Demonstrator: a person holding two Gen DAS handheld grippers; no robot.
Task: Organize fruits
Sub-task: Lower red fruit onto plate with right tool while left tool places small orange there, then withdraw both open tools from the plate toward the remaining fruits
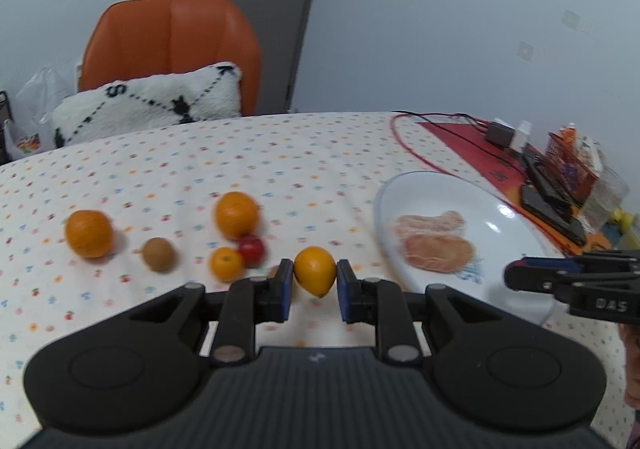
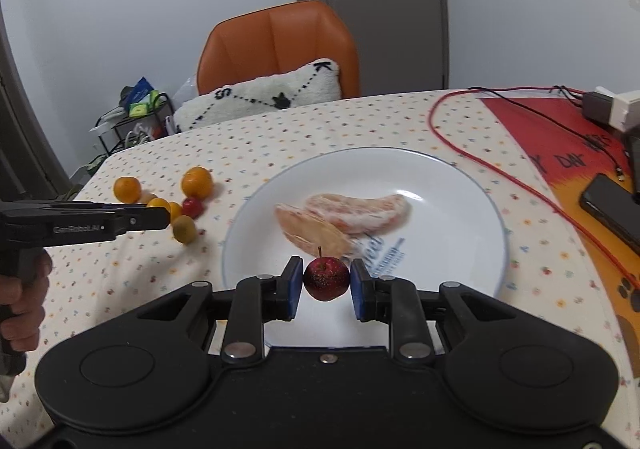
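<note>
My left gripper (image 1: 314,283) is shut on a small yellow-orange fruit (image 1: 315,271) and holds it above the tablecloth, left of the white plate (image 1: 512,241). My right gripper (image 2: 326,283) is shut on a small dark red fruit with a stem (image 2: 326,277) over the near edge of the plate (image 2: 460,185). Peeled pomelo segments (image 2: 344,219) lie on the plate. Two oranges (image 1: 89,233) (image 1: 237,215), a brown fruit (image 1: 159,253), a small orange (image 1: 226,263) and a red fruit (image 1: 252,249) lie on the cloth to the left.
An orange chair (image 2: 280,45) with a white cushion stands behind the table. Red and black cables (image 2: 492,165), a charger (image 2: 608,109) and phones (image 2: 612,205) lie on a red mat at the right. The other gripper (image 2: 80,227) shows at the left of the right wrist view.
</note>
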